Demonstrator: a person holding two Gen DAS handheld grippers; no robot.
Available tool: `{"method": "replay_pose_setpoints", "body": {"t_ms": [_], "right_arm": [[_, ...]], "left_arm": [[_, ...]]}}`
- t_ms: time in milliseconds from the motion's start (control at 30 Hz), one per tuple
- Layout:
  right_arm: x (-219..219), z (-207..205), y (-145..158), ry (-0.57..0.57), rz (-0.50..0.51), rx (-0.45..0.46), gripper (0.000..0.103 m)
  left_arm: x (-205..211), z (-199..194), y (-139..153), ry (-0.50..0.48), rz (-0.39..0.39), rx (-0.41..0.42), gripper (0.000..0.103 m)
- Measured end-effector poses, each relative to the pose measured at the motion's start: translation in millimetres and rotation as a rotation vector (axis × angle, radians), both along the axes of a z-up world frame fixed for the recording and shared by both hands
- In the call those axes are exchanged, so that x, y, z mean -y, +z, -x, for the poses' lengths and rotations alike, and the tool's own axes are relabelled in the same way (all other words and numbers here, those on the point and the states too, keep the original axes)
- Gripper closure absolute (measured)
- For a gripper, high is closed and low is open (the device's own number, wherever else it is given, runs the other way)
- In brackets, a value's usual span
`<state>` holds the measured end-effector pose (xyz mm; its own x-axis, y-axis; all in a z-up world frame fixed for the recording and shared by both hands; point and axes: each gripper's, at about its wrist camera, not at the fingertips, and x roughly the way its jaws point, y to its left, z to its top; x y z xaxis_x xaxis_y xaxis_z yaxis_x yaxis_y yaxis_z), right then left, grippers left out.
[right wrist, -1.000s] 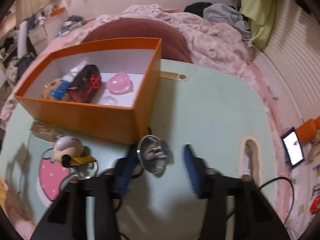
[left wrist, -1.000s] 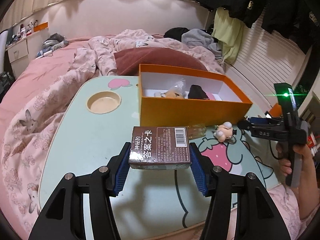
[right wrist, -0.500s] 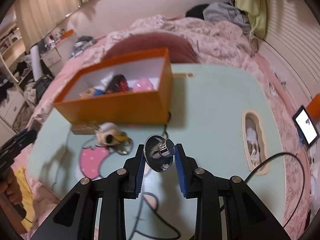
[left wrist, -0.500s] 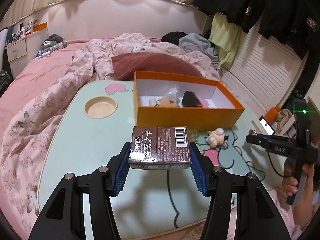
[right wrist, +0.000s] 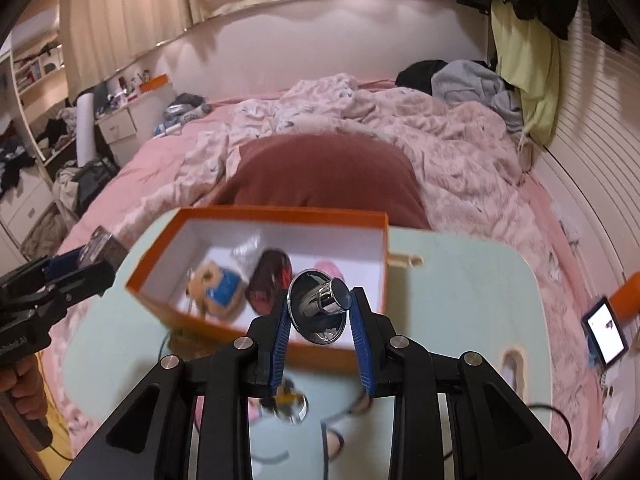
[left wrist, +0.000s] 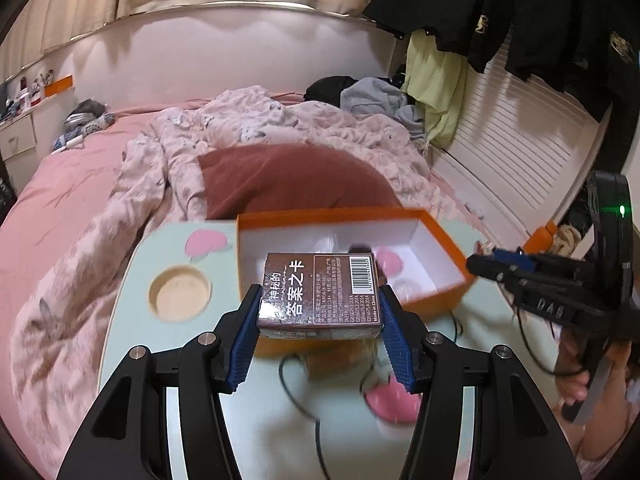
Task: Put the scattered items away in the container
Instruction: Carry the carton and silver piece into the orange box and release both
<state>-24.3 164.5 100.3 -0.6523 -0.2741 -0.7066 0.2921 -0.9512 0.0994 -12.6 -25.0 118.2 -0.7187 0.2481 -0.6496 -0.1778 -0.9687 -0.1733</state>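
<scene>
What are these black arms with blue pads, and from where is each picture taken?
They are two hand-held grippers; a person carries one in each hand, and a camera on each looks along its jaws. In the left view, the left gripper is shut on a brown card box. In the right view, the right gripper is shut on a shiny metal stopper. Ahead, on a pale green table, stands an orange box holding a small plush toy and other small things.
</scene>
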Motion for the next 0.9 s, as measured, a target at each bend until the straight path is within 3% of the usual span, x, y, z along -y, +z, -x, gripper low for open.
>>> {"method": "replay_pose_setpoints", "body": {"t_ms": [300, 533, 767, 900], "right_arm": [[17, 51, -24, -0.041, -0.054, 0.039, 0.075], [15, 62, -39, -0.051, -0.056, 0.080, 0.075], [14, 64, -41, -0.063, -0.032, 0.092, 0.074], [11, 63, -39, -0.083, -0.021, 0.088, 0.061]], "left_arm": [[-13, 59, -25, 0.031, 0.089, 0.052, 0.046], [-12, 74, -44, 0.048, 0.075, 0.098, 0.046], [-9, 74, -46, 0.076, 0.046, 0.091, 0.046], [-8, 74, -47, 0.090, 0.057, 0.112, 0.040]]}}
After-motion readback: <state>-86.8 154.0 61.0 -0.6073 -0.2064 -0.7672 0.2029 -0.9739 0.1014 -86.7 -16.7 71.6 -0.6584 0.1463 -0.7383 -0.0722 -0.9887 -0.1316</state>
